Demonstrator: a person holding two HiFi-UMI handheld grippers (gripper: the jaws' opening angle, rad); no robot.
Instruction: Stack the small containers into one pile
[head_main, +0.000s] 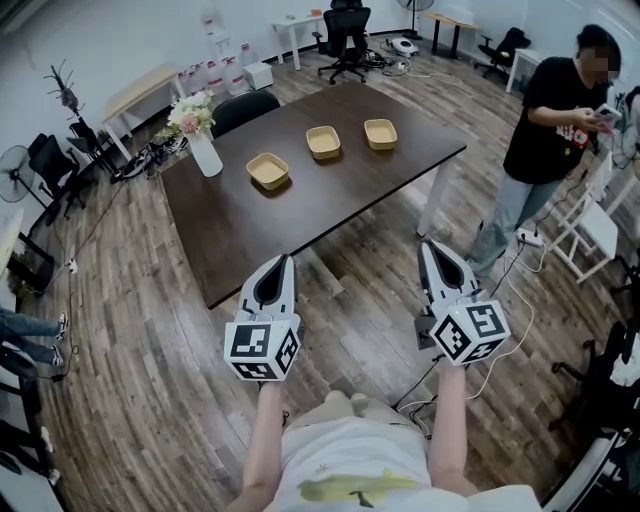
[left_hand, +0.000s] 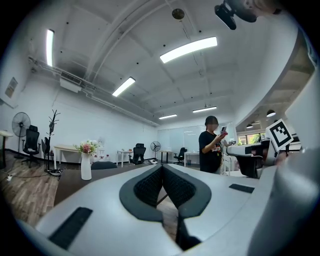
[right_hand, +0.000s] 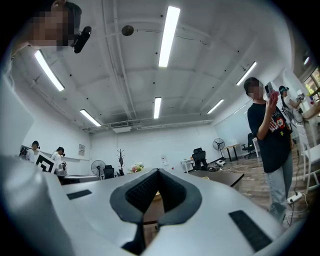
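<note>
Three small tan containers stand apart in a row on the dark table (head_main: 300, 215): one at the left (head_main: 267, 170), one in the middle (head_main: 323, 141) and one at the right (head_main: 380, 133). My left gripper (head_main: 285, 259) hangs short of the table's near edge, its jaws shut with nothing between them. My right gripper (head_main: 428, 245) is level with it near the table's right corner, also shut and empty. In both gripper views the jaw tips meet, the left gripper (left_hand: 161, 167) and the right gripper (right_hand: 158, 171) aimed over the tabletop.
A white vase of flowers (head_main: 200, 135) stands at the table's left end, with a black chair (head_main: 243, 108) behind it. A person in a black shirt (head_main: 545, 125) stands to the right, by white chairs and floor cables (head_main: 520, 290). Desks and office chairs line the far walls.
</note>
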